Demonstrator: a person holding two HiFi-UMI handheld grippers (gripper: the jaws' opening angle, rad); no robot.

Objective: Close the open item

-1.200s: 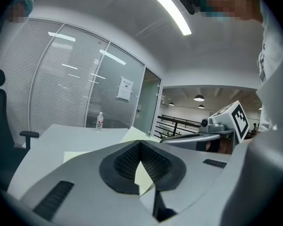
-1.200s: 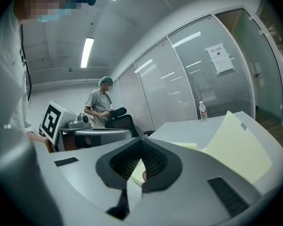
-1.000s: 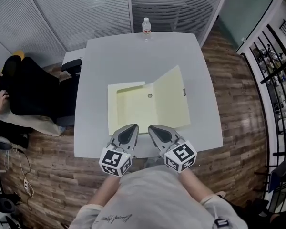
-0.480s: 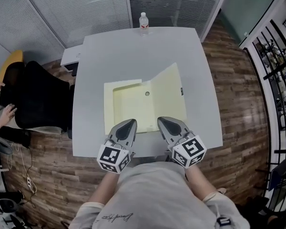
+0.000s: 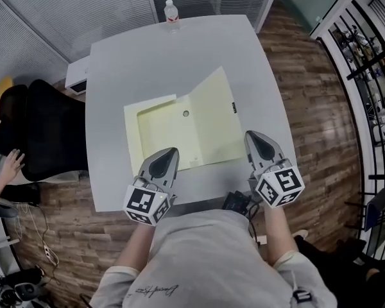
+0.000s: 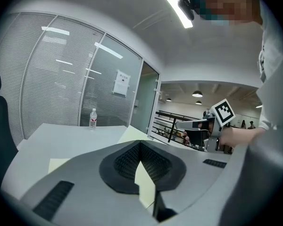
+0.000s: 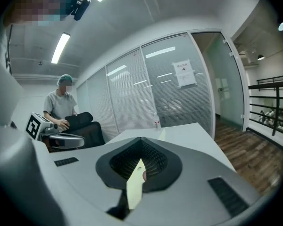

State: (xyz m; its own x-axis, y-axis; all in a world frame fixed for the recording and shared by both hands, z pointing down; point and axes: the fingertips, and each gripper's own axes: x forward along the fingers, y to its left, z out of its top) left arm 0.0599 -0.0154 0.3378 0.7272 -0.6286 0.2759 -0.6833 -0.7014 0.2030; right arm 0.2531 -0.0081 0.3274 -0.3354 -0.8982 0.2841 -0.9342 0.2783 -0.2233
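On the table (image 5: 179,56), open yellow folder (image 5: 208,124) seemingly beneath closed left tongs (image 5: 171,151), just beside closed right tongs (image 5: 252,135).

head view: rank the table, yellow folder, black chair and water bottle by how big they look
1. table
2. yellow folder and black chair: too alike to rank
3. water bottle, by far the smallest

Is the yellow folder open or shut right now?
Open: the yellow folder lies spread on the table, its cover tilted up at the right and its inside showing.
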